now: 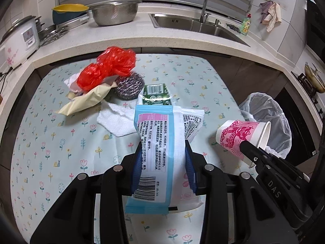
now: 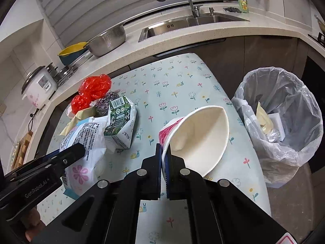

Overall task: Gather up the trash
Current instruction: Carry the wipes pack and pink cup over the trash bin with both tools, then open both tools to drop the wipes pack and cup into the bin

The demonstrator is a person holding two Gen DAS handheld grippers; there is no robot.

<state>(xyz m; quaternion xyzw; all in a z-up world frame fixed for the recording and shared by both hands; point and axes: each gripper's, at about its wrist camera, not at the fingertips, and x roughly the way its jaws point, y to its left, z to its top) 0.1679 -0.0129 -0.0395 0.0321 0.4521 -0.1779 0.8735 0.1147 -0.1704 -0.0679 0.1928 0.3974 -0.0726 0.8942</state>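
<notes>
Your right gripper [image 2: 164, 158] is clamped on the rim of the paper cup [image 2: 200, 140], squashing its mouth; the trash bin [image 2: 288, 152] stands just beyond, off the table's [image 2: 178, 81] edge. Carry the cup over the bin's mouth before releasing — the pinch looks shallow. Your left gripper [image 1: 164, 162] grips the wipes packet [image 1: 160, 142], farther from the bin; follow with it.

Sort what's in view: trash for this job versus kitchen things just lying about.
Job:
- blue-and-white plastic wipes packet
- pink-patterned paper cup
- crumpled red plastic bag
- green carton
- lined waste bin

Lying about:
- steel colander bowl
- white rice cooker
- green dish-soap bottle
</notes>
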